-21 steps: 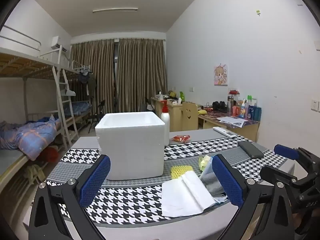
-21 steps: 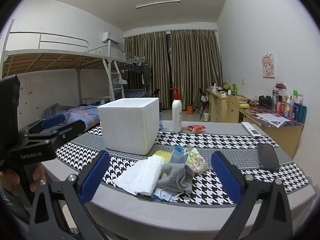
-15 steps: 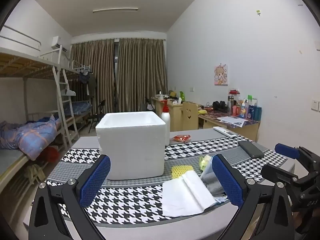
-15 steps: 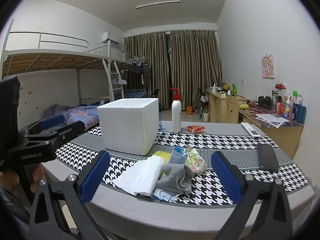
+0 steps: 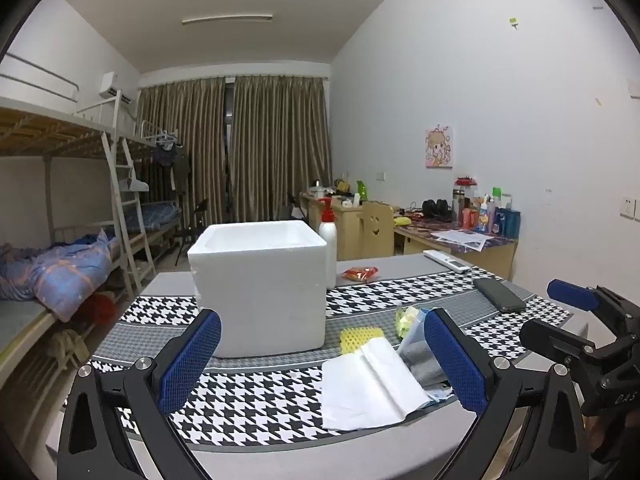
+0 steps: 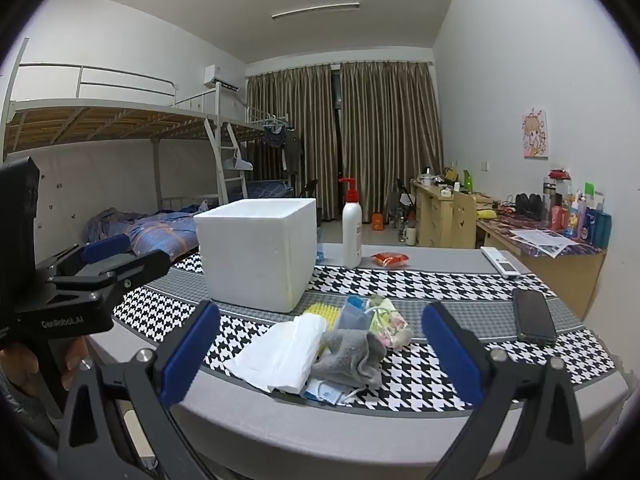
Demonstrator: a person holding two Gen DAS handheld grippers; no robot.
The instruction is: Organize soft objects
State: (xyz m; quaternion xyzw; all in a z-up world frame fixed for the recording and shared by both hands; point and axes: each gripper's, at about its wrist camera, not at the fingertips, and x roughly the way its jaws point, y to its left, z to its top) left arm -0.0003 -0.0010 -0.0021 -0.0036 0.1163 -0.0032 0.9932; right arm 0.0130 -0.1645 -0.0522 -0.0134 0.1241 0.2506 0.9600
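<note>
Both the left gripper [image 5: 320, 364] and right gripper [image 6: 320, 354] hang released. Pinch the grey sock [image 6: 352, 354], frame centre, then carry it to the foam box [image 6: 256, 252] on the bench [image 6: 400, 432].

Both hand-held grippers, left gripper [image 5: 320, 356] and right gripper [image 6: 320, 350], sit side by side tipped slightly down, jaws wide open, gripping nothing.

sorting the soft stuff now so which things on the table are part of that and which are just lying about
Job: white cloth; grey sock; yellow sponge; floral pouch; foam box.

Lying about: phone; remote; pump bottle; red packet.
</note>
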